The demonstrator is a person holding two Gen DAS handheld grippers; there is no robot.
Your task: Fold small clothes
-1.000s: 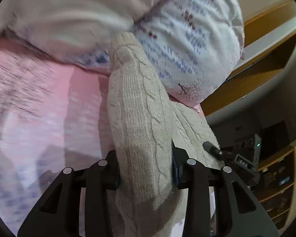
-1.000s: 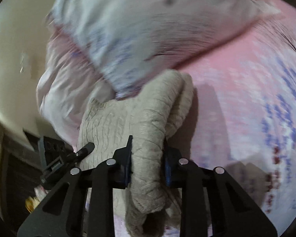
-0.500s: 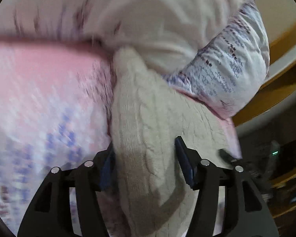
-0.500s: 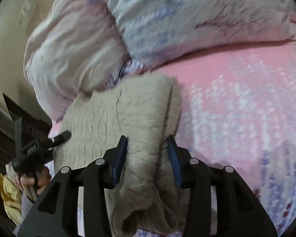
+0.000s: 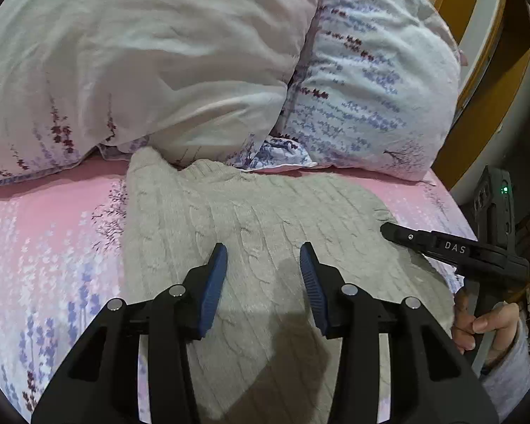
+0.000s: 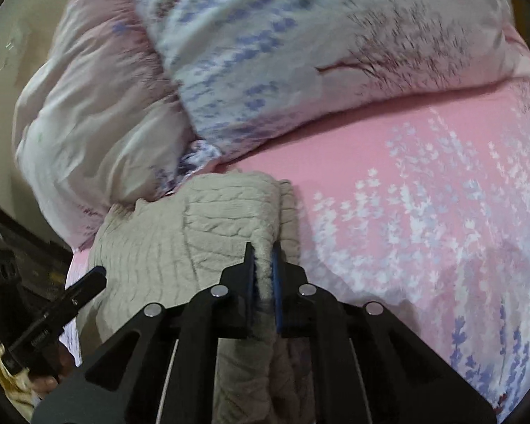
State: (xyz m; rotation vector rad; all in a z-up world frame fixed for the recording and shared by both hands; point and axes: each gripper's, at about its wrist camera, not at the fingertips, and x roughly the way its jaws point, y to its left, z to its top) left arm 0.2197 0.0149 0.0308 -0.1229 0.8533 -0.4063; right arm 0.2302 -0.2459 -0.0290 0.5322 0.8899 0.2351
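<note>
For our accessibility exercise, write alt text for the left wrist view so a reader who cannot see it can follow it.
The left gripper hovers over a beige cable-knit sweater lying on a pink floral bedsheet, its jaws closing with nothing pinched between them. Two pillows lie behind, and the right gripper reaches in from the right.

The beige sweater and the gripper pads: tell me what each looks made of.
Beige cable-knit sweater: apparently wool or an acrylic blend, matte and fuzzy; the raised cable ribs and soft nap show it. Blue pads on the black left fingers: probably rubber or soft plastic, matte, with fine ridges along the edge.
</note>
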